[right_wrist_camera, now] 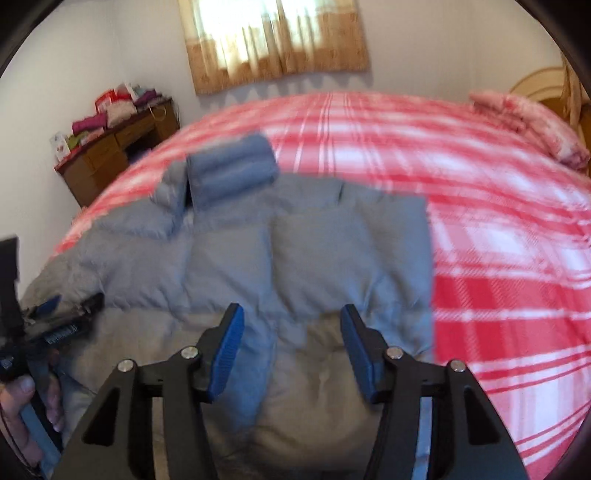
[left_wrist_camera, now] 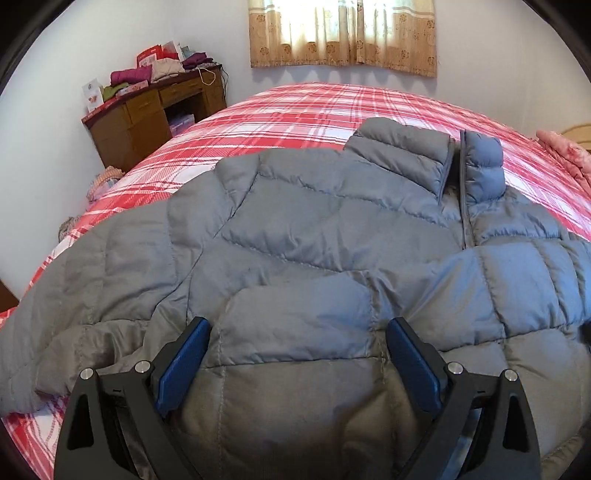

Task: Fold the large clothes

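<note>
A grey quilted puffer jacket (left_wrist_camera: 314, 229) lies spread front-up on the red plaid bed (left_wrist_camera: 295, 110), its zip closed and its collar (left_wrist_camera: 424, 158) at the far end. My left gripper (left_wrist_camera: 299, 325) hovers open over the jacket's near part, with padded fabric below the blue pads and nothing pinched. The right wrist view is blurred. It shows the jacket (right_wrist_camera: 295, 240) with one side folded in to a straight edge. My right gripper (right_wrist_camera: 291, 310) stands open above it, a ridge of fabric lying beside its left pad (right_wrist_camera: 229, 350). A hand (right_wrist_camera: 22, 406) holds the left gripper (right_wrist_camera: 48, 314) at the left edge.
A brown desk (left_wrist_camera: 155, 110) stacked with folded clothes stands against the wall beyond the bed's left side. A curtained window (left_wrist_camera: 343, 33) is behind the bed. A pink pillow (right_wrist_camera: 528, 125) and a headboard (right_wrist_camera: 546, 85) lie at the right. Bare plaid bedspread (right_wrist_camera: 498, 258) stretches right of the jacket.
</note>
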A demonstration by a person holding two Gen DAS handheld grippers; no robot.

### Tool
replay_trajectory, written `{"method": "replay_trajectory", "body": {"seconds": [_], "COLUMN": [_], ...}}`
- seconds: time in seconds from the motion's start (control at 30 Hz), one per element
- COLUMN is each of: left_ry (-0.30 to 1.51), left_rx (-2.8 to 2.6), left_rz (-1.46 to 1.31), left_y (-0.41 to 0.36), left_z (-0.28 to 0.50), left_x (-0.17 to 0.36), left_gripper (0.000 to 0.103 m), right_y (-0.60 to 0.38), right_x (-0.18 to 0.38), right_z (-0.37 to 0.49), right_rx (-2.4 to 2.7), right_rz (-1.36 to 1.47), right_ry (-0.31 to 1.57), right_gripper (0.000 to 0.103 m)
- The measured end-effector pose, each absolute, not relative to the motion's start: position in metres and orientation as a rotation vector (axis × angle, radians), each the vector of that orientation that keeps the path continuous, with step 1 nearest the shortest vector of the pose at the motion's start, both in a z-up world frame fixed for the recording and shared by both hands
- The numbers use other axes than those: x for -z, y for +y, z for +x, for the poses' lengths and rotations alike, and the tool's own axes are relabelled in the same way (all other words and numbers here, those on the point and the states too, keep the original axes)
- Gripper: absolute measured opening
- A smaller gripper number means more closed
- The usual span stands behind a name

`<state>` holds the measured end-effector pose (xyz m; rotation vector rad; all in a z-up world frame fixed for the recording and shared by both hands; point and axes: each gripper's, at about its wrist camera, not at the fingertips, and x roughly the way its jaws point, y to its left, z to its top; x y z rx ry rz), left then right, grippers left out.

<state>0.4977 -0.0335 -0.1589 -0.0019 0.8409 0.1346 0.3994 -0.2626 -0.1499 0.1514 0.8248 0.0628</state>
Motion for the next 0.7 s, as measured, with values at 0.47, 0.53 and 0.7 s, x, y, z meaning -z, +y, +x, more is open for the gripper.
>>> {"method": "replay_trajectory", "body": {"seconds": [0.47, 0.53, 0.7], "left_ry": [0.885, 0.886, 0.888], "left_rx": [-0.135, -0.138, -0.136], "left_rz": [0.006, 0.01, 0.007], "left_y": [-0.037, -0.038, -0.037], "left_z": [0.505, 0.506, 0.505], "left_x": [0.168, 0.168, 0.169], "left_gripper": [0.098, 0.099, 0.1], "right_y": [-0.253, -0.251, -0.25], "right_x": [0.156, 0.156, 0.156], "right_z": [0.402, 0.402, 0.402], "right_rx": [-0.031, -0.021, -0.018], "right_rz": [0.097, 0.079, 0.077], "right_ry": [0.839, 0.839, 0.836], "right_gripper": [0.058, 0.059, 0.059]}}
